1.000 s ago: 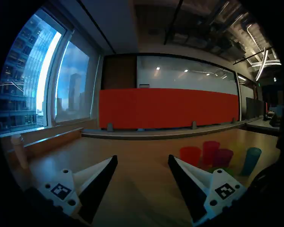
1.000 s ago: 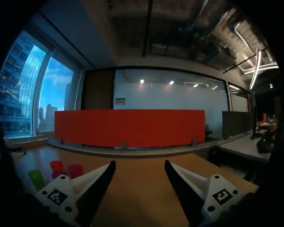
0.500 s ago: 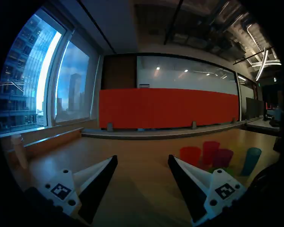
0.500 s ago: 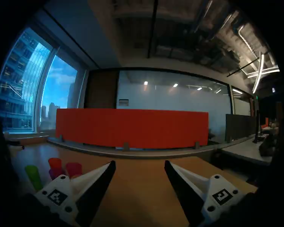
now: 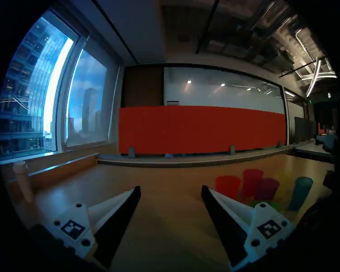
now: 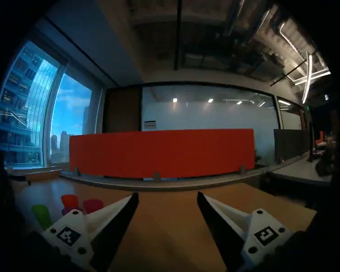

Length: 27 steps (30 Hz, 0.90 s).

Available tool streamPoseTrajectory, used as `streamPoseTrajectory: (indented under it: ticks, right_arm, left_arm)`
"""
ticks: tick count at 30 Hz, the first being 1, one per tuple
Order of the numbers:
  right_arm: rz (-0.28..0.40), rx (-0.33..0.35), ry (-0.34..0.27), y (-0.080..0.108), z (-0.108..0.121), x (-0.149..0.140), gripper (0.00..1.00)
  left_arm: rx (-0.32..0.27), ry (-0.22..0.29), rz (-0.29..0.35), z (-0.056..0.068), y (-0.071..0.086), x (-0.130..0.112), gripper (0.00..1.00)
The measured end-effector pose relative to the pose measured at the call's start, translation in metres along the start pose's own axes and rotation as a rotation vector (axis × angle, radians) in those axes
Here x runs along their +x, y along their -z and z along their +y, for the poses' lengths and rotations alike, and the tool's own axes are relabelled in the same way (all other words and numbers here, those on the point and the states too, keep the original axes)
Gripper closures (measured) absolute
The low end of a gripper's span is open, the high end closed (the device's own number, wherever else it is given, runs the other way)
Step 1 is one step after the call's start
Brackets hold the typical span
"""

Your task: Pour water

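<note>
In the left gripper view my left gripper (image 5: 171, 192) stands open above the wooden table (image 5: 170, 181), nothing between its fingers. To its right a cluster of plastic cups stands on the table: an orange-red cup (image 5: 227, 186), a red cup (image 5: 252, 181), a magenta cup (image 5: 266, 188) and a teal cup (image 5: 300, 192). In the right gripper view my right gripper (image 6: 167, 199) is open and empty too. Left of it stand a green cup (image 6: 42, 215), an orange-red cup (image 6: 70, 201) and a pink cup (image 6: 92, 205), partly behind the left finger (image 6: 97, 224).
A long orange divider panel (image 5: 201, 129) runs along the table's far edge. Tall windows (image 5: 47, 104) are on the left, with a wooden ledge and a pale upright bottle (image 5: 22, 180) near it. Another desk (image 6: 301, 174) stands at far right.
The left gripper has stayed still. The right gripper's view has shifted slightly, tilting up then swinging a little so the divider sits somewhat to the right; both grippers remain open.
</note>
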State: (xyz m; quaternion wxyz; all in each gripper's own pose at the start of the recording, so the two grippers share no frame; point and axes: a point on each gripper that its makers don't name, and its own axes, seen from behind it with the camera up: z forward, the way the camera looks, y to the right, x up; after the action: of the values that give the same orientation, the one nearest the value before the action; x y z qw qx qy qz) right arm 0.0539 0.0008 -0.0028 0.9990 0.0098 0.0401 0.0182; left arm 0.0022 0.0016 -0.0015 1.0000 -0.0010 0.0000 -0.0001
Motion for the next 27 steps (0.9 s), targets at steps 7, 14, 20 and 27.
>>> streamPoseTrajectory:
  ticks: [7, 14, 20, 27]
  right_arm:
    - [-0.02, -0.019, 0.013, 0.0, 0.0, -0.014, 0.0]
    - [-0.009, -0.024, 0.012, 0.001, 0.001, -0.017, 0.0]
    - [-0.008, -0.018, 0.002, 0.0, -0.002, -0.019, 0.0]
    - [-0.024, -0.013, 0.016, 0.0, -0.001, -0.03, 0.0]
  left_arm:
    - [0.0, 0.0, 0.0, 0.0, 0.0, 0.0, 0.0]
    - [0.0, 0.0, 0.0, 0.0, 0.0, 0.0, 0.01]
    - [0.0, 0.0, 0.0, 0.0, 0.0, 0.0, 0.0]
    - [0.0, 0.0, 0.0, 0.0, 0.0, 0.0, 0.01]
